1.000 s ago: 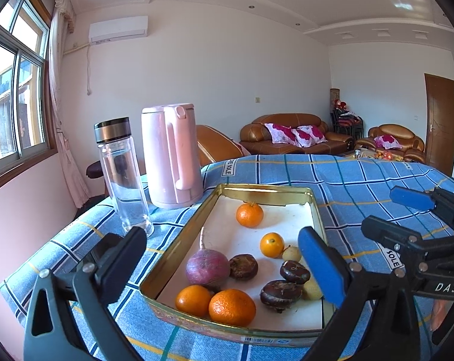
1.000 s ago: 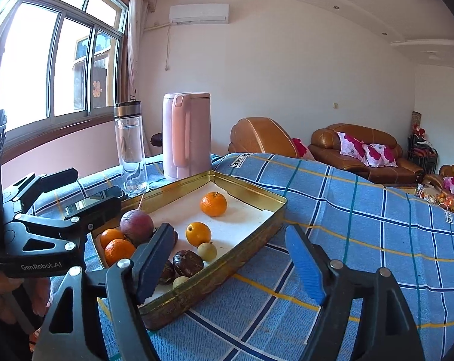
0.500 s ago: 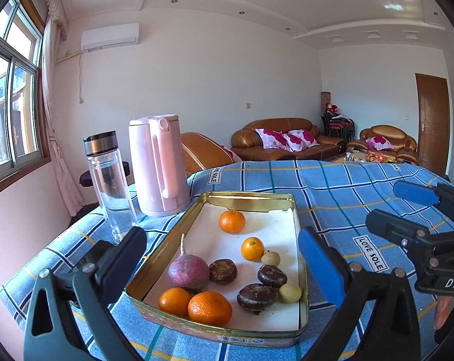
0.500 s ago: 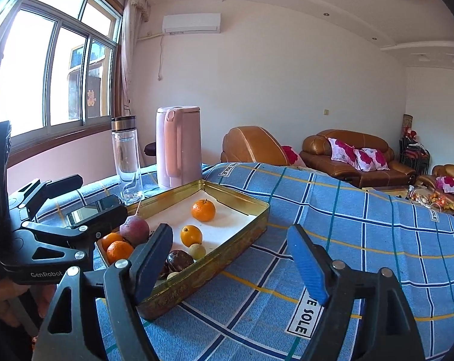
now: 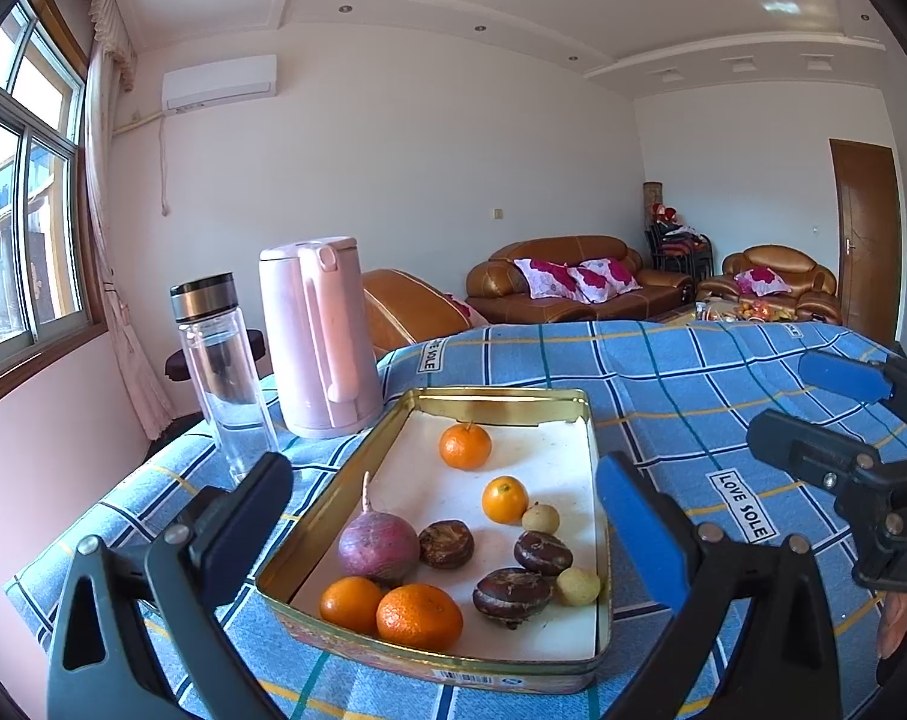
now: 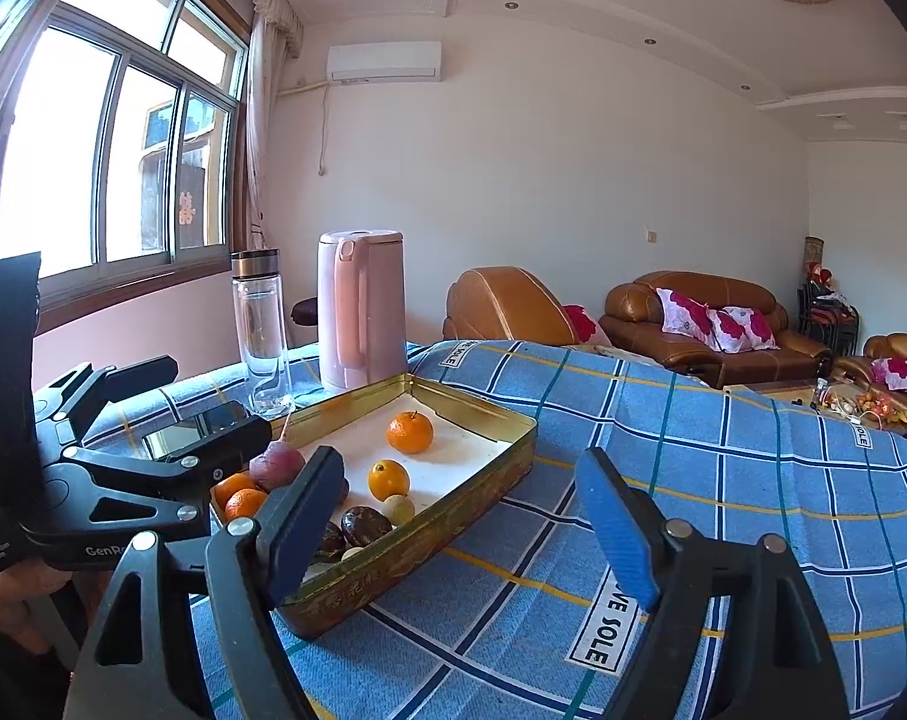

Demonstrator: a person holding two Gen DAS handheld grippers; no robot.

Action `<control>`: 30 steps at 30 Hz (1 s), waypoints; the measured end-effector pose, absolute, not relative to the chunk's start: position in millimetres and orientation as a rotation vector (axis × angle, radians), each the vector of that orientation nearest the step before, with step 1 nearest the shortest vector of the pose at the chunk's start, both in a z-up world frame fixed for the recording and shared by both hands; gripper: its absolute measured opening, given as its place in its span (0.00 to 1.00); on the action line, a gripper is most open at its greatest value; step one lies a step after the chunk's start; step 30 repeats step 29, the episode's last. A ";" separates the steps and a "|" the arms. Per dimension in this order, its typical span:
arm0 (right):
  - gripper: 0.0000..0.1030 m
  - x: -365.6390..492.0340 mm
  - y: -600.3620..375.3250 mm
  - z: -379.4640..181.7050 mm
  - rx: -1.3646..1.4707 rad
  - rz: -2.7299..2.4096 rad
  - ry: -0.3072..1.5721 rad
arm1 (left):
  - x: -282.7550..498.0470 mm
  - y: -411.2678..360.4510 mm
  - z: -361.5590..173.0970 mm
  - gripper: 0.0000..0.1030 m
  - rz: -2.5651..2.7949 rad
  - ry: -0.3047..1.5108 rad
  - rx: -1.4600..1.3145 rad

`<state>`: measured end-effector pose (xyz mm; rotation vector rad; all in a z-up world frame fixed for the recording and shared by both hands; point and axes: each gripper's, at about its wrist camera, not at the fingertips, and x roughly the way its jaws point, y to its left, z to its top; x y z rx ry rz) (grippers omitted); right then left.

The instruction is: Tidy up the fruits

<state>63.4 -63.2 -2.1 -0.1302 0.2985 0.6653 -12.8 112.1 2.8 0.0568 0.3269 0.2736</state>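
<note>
A gold tin tray (image 5: 501, 402) lies on the blue checked cloth. In it are several oranges (image 5: 465, 445), a purple radish (image 5: 378, 546), dark brown chestnuts (image 5: 513, 594) and small pale longans (image 5: 578, 585). My left gripper (image 5: 447, 522) stands open just short of the tray's near end, with nothing between its pads. My right gripper (image 6: 459, 522) is open too, off the tray's right side, over the cloth. Each gripper shows in the other's view: the right gripper (image 5: 813, 405) at the right edge, the left gripper (image 6: 195, 402) by the tray (image 6: 477, 402) and its radish (image 6: 276, 465).
A pink kettle (image 5: 315, 336) and a glass bottle (image 5: 225, 372) with a steel cap stand just beyond the tray's far left corner. The blue cloth (image 6: 723, 480) stretches bare to the right of the tray. Brown sofas and a window lie behind.
The right gripper has drawn back a little from the tray, which now looks smaller in its view. Both grippers stay open, and no fruit has moved.
</note>
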 end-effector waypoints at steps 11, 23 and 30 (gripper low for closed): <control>0.79 62.9 -71.6 -1.2 -0.124 0.650 0.291 | -11.8 104.6 5.5 1.00 0.244 0.318 0.048; 0.79 63.5 -82.1 -3.6 -0.105 0.640 0.296 | -9.6 96.7 5.4 1.00 0.256 0.308 0.075; 0.79 64.8 -85.9 -5.8 -0.099 0.636 0.302 | -10.8 97.3 6.2 1.00 0.241 0.304 0.064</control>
